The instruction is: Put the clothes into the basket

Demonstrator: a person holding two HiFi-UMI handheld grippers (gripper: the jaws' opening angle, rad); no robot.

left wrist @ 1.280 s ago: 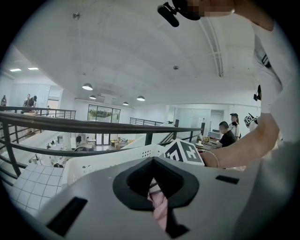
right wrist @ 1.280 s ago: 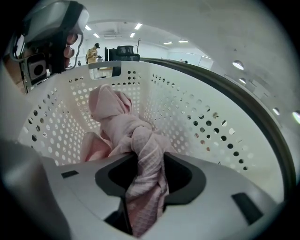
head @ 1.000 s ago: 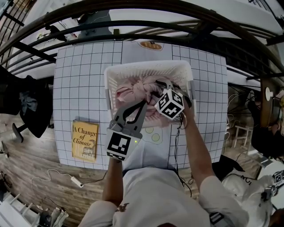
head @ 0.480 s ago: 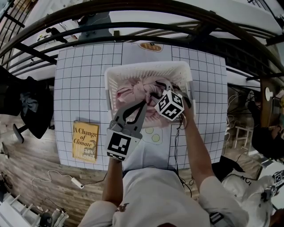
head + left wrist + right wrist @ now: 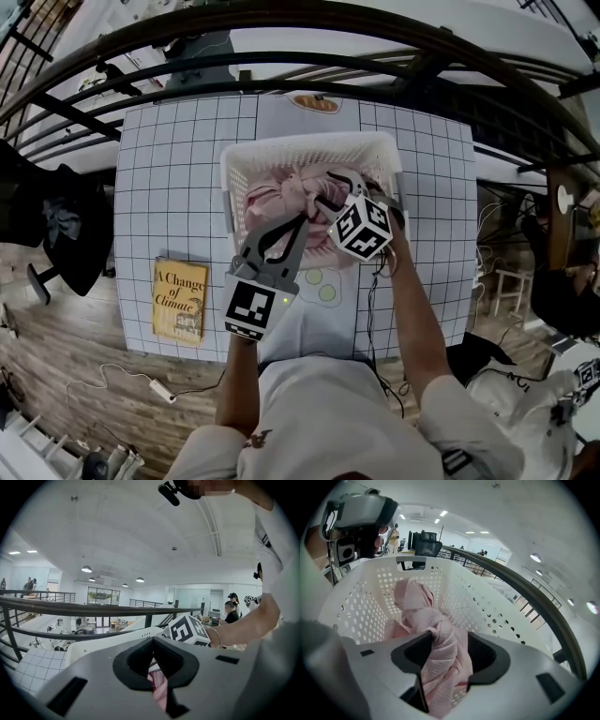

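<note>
The pink garment (image 5: 281, 192) lies mostly inside the white basket (image 5: 234, 173), which stands on the gridded table mat (image 5: 159, 187). A twisted length of the garment rises to the right gripper (image 5: 443, 679), whose jaws stand apart around the thick bundle and appear to press on it from both sides. The left gripper (image 5: 158, 686) is at the near side of the basket, its jaws nearly together and pinching a thin strip of pink cloth; whether this strip belongs to the same piece cannot be told. Hazard 1: a release at the near rim may let the pinched strip drape over the edge and leave the garment partly outside the basket. Hazard 2: the twisted bundle is bulky and soft, so it may slide out of the right jaws if they are raised with too little clamping force. Hazard 3: the basket looks light and its walls are perforated, so snagged fabric or opposing pulls from the two grippers may drag or tip it. Legible writing: the yellow book (image 5: 178, 298) at the near left of the mat reads "A Change of Climate". The small line below the title and the orange item (image 5: 317, 100) at the far edge cannot be read.
</note>
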